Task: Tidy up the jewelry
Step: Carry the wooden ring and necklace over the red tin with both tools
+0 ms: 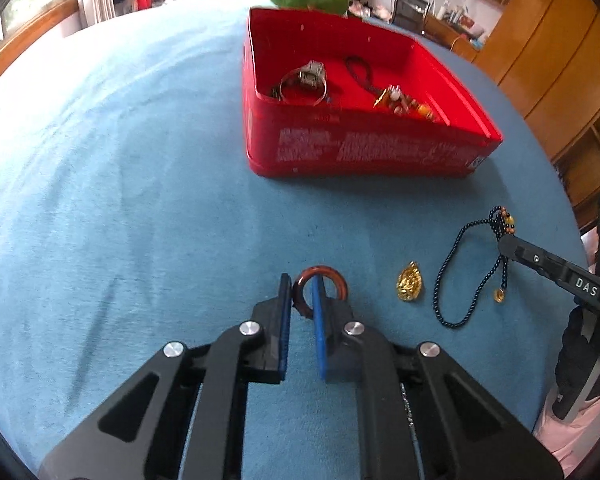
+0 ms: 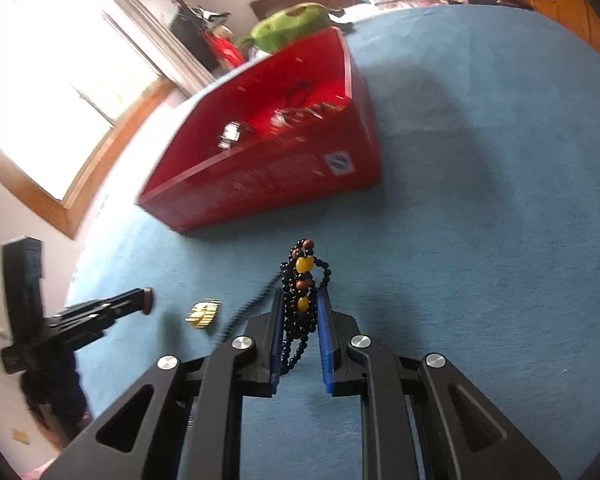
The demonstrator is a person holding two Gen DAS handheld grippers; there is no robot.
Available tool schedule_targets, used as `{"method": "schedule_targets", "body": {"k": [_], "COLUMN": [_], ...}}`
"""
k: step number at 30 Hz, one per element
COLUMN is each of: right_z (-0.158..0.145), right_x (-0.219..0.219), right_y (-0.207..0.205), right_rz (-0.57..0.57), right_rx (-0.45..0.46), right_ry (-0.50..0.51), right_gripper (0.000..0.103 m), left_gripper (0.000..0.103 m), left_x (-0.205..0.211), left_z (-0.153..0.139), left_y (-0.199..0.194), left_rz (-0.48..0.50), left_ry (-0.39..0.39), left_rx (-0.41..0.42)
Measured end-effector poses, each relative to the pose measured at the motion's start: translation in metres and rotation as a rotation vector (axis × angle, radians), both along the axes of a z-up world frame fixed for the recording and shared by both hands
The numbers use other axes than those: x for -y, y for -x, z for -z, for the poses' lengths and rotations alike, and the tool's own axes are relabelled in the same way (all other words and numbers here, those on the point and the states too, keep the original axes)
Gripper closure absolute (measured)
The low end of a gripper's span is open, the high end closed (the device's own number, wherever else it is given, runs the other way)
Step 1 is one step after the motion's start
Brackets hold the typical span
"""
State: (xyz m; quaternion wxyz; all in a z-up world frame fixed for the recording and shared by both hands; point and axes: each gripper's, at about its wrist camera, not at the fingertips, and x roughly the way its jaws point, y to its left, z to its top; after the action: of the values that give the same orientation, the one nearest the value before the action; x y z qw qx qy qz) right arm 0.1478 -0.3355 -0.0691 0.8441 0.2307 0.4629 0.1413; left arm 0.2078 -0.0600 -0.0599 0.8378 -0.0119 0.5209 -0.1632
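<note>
Two pieces at least are already lying inside the red box [image 1: 364,152]: a silver bangle [image 1: 303,87] and a corded charm with orange beads [image 1: 396,100], though blur may be hiding more. Three pieces are still waiting outside. The left gripper [image 1: 302,294] is pinching the brown ring [image 1: 320,286], with the box at about one o'clock from it. The right gripper [image 2: 300,308] is clamping the dark bead necklace [image 2: 300,304]. The gold pendant [image 1: 410,286] is lying free on the blue cloth [image 1: 140,200], between the two grippers.
</note>
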Motion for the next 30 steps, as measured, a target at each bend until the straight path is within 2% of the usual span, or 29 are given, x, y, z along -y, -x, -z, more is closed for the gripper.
{"method": "schedule_targets", "body": {"k": [7,20,30], "right_z": [-0.025,-0.068,-0.077], "right_x": [-0.009,-0.011,-0.011], "right_y": [0.006,0.01,0.015], "right_rz": [-0.044,-0.034,-0.031], "right_rx": [0.044,0.1,0.117], "right_ry": [-0.016,0.093,0.119], "right_gripper": [0.087,0.088,0.088], "left_gripper": [0.094,0.094,0.094], "left_x": [-0.007,-0.005,-0.006], "left_z": [-0.02,-0.055,-0.064], "left_y": [0.014,0.019,0.024], "left_rz": [0.022,0.029,0.02], "left_ry": [-0.003,-0.009,-0.004], "left_rx": [0.028,0.082,0.11]}}
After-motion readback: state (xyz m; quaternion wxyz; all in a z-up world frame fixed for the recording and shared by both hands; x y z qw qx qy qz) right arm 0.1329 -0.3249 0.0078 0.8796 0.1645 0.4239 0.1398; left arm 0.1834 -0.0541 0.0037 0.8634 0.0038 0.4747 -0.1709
